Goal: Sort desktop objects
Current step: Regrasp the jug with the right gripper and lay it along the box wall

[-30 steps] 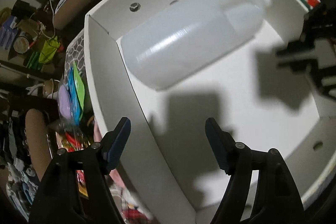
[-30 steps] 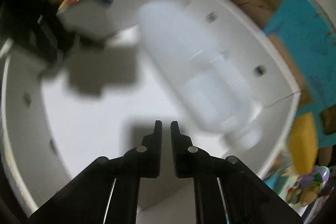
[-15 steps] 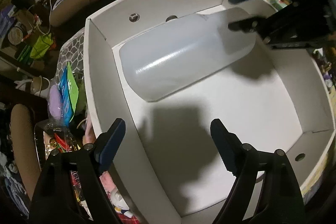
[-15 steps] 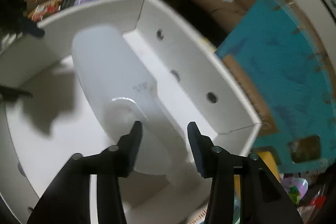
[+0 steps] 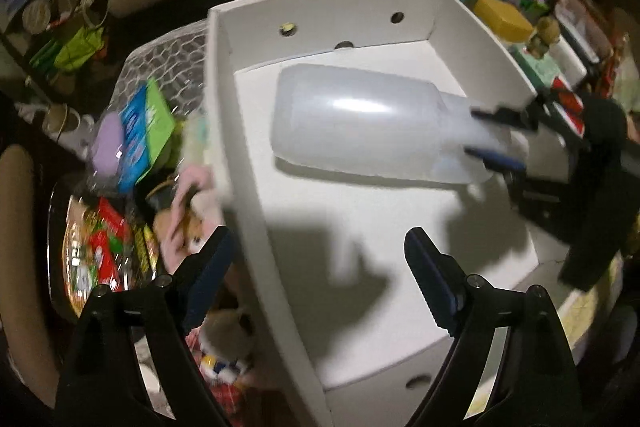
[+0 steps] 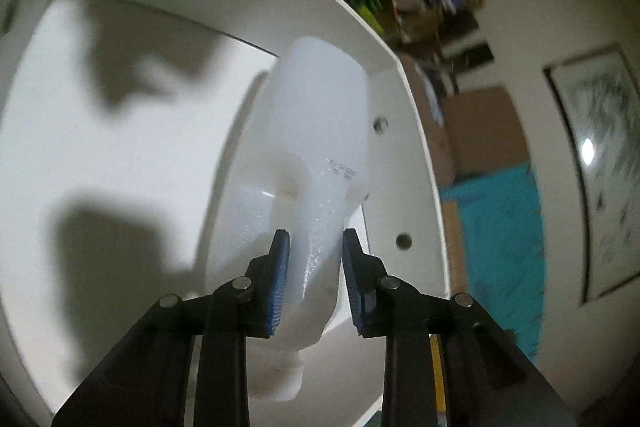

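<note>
- A white plastic jug (image 5: 360,123) lay on its side inside a white cardboard box (image 5: 224,131), along the box's far wall, with its neck end toward 3 o'clock in the left wrist view.
- The right tongs (image 6: 314,279) were clenched on the jug's handle end; its jaws had just been closing, and both blue pads (image 6: 280,283) pressed against the plastic.
- In the right wrist view the jug (image 6: 316,131) ran from the jaws toward 12 o'clock, its neck at 6 o'clock below the pads.
- The left tongs (image 5: 316,275) were released, with jaws that had just been opening. Nothing was between them except the near wall of the box.
- 1 left finger was outside the box at 7 o'clock, the other over the box floor at 5 o'clock.
- Bright packets (image 5: 144,131) and snack wrappers (image 5: 100,251) lay outside the box at 9 o'clock.
- A yellow block (image 5: 502,17) sat beyond the box at 2 o'clock.
</note>
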Demonstrator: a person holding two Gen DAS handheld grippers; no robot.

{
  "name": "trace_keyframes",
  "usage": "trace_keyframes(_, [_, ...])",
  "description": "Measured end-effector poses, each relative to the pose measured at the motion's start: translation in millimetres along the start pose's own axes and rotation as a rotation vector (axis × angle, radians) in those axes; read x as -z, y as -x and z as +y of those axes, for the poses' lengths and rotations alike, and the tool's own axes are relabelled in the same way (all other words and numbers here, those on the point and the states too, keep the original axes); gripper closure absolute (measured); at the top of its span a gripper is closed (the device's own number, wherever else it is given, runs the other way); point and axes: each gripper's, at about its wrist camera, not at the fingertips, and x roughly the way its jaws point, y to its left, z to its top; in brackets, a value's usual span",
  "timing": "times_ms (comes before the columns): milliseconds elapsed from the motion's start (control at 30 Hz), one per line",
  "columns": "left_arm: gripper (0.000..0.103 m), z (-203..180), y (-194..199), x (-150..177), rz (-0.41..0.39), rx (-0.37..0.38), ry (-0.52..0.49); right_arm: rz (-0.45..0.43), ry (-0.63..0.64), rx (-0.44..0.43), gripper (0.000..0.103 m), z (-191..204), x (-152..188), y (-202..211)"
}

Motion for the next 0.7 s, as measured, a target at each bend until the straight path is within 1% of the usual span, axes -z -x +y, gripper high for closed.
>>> trace_keyframes(100, [0.018, 8, 10, 5, -0.01, 0.017, 0.036, -0.016, 0.022, -0.085, 0.075, 10, -5, 15])
trace_keyframes(167, [0.018, 9, 15, 4, -0.019, 0.041, 0.049, -0.017, 0.011, -0.181, 0.073, 15, -8, 23])
trace_keyframes(200, [0.018, 9, 17, 4, -0.024, 0.045, 0.052, -0.013, -0.016, -0.23, 0.069, 14, -7, 27])
trace_keyframes(233, [0.018, 5, 18, 3, -0.03, 0.045, 0.045, -0.009, -0.065, -0.296, 0.066, 10, -6, 31])
trace_keyframes(267, [0.018, 1, 19, 3, -0.03, 0.047, 0.035, -0.008, -0.115, -0.347, 0.066, 5, -4, 33])
trace_keyframes(300, [0.018, -6, 18, 2, -0.024, 0.049, 0.017, -0.004, -0.175, -0.377, 0.066, 1, -2, 39])
trace_keyframes(333, [0.018, -12, 15, 0, -0.019, 0.048, 0.008, 0.009, -0.248, -0.386, 0.065, -8, 0, 43])
trace_keyframes(367, [0.018, -20, 11, 1, -0.008, 0.049, -0.011, 0.024, -0.314, -0.398, 0.063, -15, 0, 44])
trace_keyframes(400, [0.018, -27, 8, 2, 0.005, 0.051, -0.03, 0.039, -0.387, -0.422, 0.06, -23, 5, 44])
trace_keyframes(433, [0.018, -35, 3, 3, 0.021, 0.055, -0.049, 0.056, -0.445, -0.449, 0.06, -30, 10, 44])
trace_keyframes(500, [0.018, -48, -6, 6, 0.056, 0.057, -0.079, 0.095, -0.487, -0.445, 0.058, -35, 13, 41])
trace_keyframes(533, [0.018, -51, -11, 7, 0.069, 0.064, -0.078, 0.119, -0.49, -0.437, 0.058, -37, 14, 37])
trace_keyframes(600, [0.018, -52, -19, 7, 0.096, 0.099, -0.038, 0.134, -0.502, -0.437, 0.058, -38, 13, 34])
trace_keyframes(633, [0.018, -52, -22, 7, 0.104, 0.107, -0.024, 0.129, -0.531, -0.446, 0.058, -42, 14, 34])
trace_keyframes(667, [0.018, -51, -23, 8, 0.11, 0.105, -0.021, 0.121, -0.569, -0.458, 0.056, -45, 13, 32])
trace_keyframes(700, [0.018, -51, -25, 9, 0.118, 0.098, -0.024, 0.121, -0.618, -0.477, 0.049, -50, 16, 29])
